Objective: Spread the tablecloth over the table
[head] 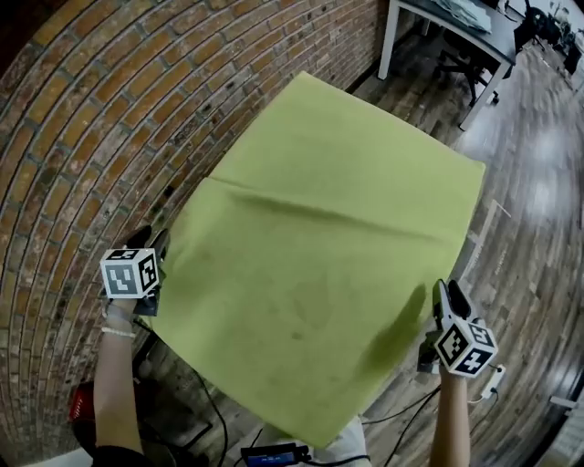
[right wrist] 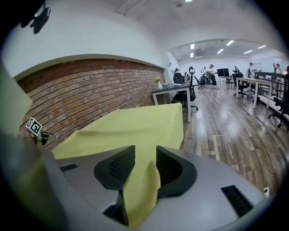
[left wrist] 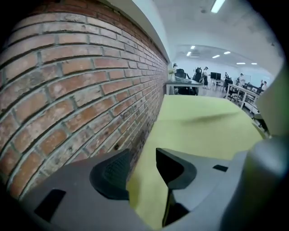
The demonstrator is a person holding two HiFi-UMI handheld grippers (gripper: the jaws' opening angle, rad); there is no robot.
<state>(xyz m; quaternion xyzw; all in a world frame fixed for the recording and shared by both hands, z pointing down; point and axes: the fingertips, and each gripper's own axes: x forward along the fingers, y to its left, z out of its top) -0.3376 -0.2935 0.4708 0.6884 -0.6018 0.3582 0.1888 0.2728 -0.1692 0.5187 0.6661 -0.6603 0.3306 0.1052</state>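
Observation:
A yellow-green tablecloth (head: 319,237) lies spread over the table and hides it, with one long crease across its far half. My left gripper (head: 157,244) is at the cloth's near left corner, beside the brick wall. In the left gripper view its jaws (left wrist: 142,164) stand apart, and the cloth (left wrist: 203,126) edge runs loosely between them. My right gripper (head: 447,294) is at the near right corner. Its jaws (right wrist: 144,164) are also apart, and a fold of the cloth (right wrist: 131,126) hangs between the pads without being pinched.
A brick wall (head: 91,137) runs close along the table's left side. Wooden floor (head: 538,210) lies to the right. A white desk (head: 456,27) with a chair stands at the far end. Cables (head: 210,410) and a red object (head: 82,401) lie on the floor near me.

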